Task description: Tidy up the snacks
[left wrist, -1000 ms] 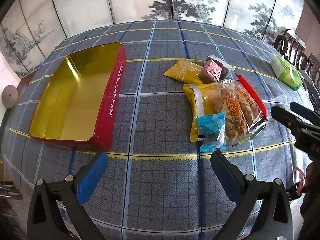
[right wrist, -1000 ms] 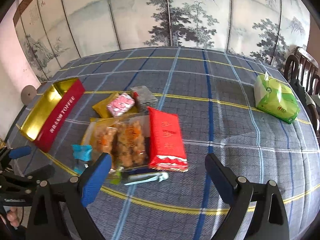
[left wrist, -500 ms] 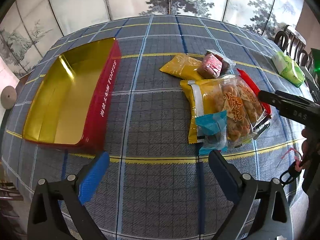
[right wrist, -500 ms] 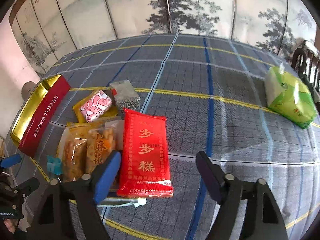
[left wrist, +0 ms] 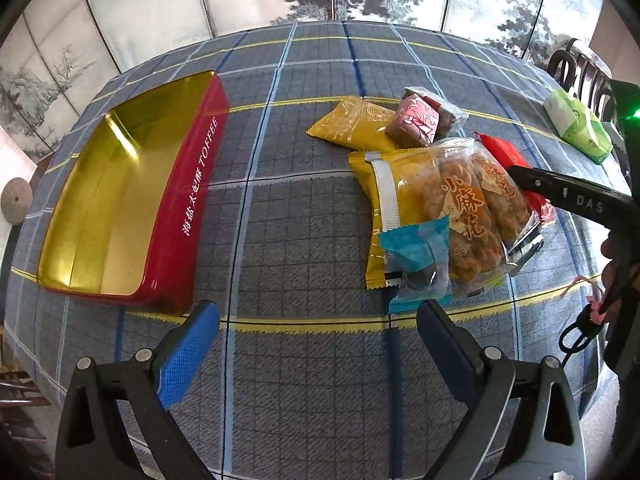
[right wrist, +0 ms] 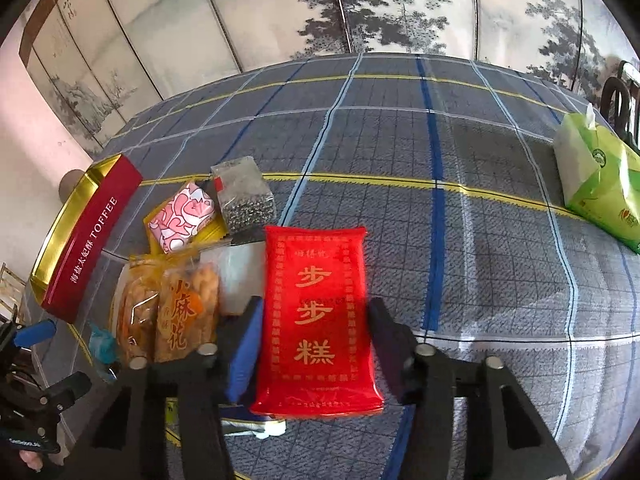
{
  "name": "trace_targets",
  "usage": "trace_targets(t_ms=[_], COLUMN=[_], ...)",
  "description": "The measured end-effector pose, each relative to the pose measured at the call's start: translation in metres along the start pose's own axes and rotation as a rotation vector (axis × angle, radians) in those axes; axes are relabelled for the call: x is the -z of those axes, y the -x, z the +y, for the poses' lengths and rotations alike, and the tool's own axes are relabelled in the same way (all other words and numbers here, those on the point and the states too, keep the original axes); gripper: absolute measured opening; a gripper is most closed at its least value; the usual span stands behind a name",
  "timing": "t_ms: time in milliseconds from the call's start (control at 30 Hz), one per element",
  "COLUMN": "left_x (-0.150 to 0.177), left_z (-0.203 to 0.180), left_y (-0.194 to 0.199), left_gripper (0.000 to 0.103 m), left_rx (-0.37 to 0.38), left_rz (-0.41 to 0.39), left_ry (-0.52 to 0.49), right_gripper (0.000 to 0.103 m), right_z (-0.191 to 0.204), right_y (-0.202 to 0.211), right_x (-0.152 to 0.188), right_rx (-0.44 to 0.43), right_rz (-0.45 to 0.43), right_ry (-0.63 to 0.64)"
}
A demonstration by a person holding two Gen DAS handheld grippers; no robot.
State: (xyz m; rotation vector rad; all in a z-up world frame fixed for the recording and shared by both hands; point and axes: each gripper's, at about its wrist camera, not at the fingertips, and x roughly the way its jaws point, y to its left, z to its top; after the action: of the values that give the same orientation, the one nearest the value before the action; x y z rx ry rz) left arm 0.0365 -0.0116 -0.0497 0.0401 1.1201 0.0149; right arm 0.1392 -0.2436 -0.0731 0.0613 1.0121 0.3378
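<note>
painted screens stand behind a desk (right wrist: 460, 240) with a checked cloth. right gripper (right wrist: 312, 344) has its fingers on both sides of the red pack (right wrist: 320, 320) and they have just been closing – they look to touch its edges. left gripper (left wrist: 316, 344) hangs over bare cloth, fingers wide apart, holding nothing. other snacks (left wrist: 460, 208) lie beside the red pack – the tin (left wrist: 120, 208) sits apart, open.
</note>
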Motion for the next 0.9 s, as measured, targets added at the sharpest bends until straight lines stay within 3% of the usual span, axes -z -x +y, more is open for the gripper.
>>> trace_targets(t_ms=[267,467,633,900], left_x=[0.001,0.001,0.000,-0.011], left_z=[-0.005,-0.004,-0.005,-0.012], left_y=[0.001,0.005,0.003,0.004], left_gripper=[0.097,0.097,0.077,0.064], left_rx=[0.006,0.056,0.098,0.141], left_rz=[-0.003,-0.013,-0.008,-0.019], left_ry=[-0.006,0.022,0.048,0.067], right_gripper=[0.051,0.047,0.045,0.045], right_z=[-0.001,-0.003,-0.024,-0.045], right_y=[-0.001,-0.004,0.002,0.007], right_x=[0.002,0.003,0.005,0.012], right_rx=[0.077,0.182,0.263,0.291], right_rz=[-0.006,-0.060,-0.097,-0.130], right_ry=[0.063,0.084,0.035,-0.037])
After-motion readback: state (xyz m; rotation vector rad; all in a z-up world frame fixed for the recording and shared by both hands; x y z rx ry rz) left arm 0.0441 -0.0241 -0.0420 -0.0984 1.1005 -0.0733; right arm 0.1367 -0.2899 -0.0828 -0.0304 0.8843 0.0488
